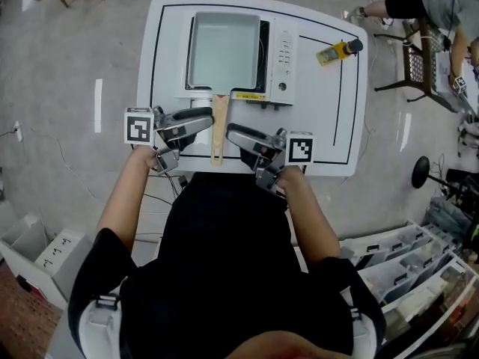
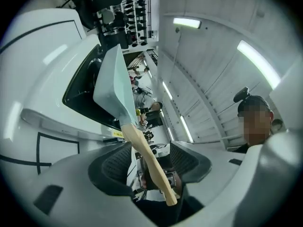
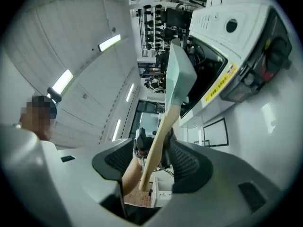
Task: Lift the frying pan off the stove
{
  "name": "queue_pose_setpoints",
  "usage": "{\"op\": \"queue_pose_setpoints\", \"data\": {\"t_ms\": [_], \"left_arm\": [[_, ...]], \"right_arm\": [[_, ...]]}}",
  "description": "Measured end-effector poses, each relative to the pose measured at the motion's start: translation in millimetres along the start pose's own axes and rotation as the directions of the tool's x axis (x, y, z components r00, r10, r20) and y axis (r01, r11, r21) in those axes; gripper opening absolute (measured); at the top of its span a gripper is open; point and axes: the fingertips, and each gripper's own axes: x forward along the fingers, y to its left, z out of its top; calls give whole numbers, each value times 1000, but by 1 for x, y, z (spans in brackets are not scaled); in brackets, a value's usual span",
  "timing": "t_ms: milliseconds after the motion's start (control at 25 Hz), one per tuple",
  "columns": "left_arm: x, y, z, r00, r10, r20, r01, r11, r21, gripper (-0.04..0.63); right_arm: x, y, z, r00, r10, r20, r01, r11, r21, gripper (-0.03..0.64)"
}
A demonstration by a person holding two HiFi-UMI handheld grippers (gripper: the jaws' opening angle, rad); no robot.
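Wooden handle (image 1: pixel 218 129) of the frying pan (image 1: pixel 224 51), head view: it points toward me past the front edge of the stove (image 1: pixel 282 66). The pan sits flat on the stove's dark top, on the white table (image 1: pixel 159 28). My left gripper (image 1: pixel 200 122) and right gripper (image 1: pixel 239 136) flank the handle, with their tips facing each other across it.

Left gripper view: the jaws stand apart, released. The handle (image 2: pixel 147 162) runs through the gap with a little space showing at each pad. The pan (image 2: pixel 112 82) and stove (image 2: pixel 80 86) lie beyond.

Right gripper view: these jaws are likewise spread and grasp nothing, though the handle (image 3: pixel 160 136) crosses between the pads. Whether it brushes one of them I cannot tell.

Step in hand, as I judge it: closing on the handle before the lift. To do it well, I would:
- seat the wood deep against the ribbed pads rather than at the tips;
- square each pair to the handle's sides;
- clamp both pairs fully before raising anything.

The pan's body likely outweighs the handle, so a loose hold would let the far end droop and pivot. I would then raise both grippers together, straight up and level, until the base clears the stove. The yellow tool (image 1: pixel 337 51) lies well apart at the table's far right corner and should not interfere.
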Motion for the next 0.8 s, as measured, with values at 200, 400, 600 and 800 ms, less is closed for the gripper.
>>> {"op": "queue_pose_setpoints", "data": {"t_ms": [200, 400, 600, 800], "left_arm": [[8, 14, -8, 999, -42, -35, 37, 990, -139, 252], [19, 22, -15, 996, -42, -73, 30, 986, -166, 252], [31, 18, -16, 994, -95, -58, 81, 973, -214, 244], [29, 23, -22, 996, -63, -63, 47, 972, -232, 177]], "right_arm": [[24, 3, -18, 995, 42, -88, -40, 999, 27, 238], [35, -3, -23, 992, 35, -119, -31, 999, 41, 238], [40, -9, -20, 994, 17, -105, -14, 999, 37, 231], [40, -7, -19, 995, 33, -89, -29, 999, 39, 126]]}}
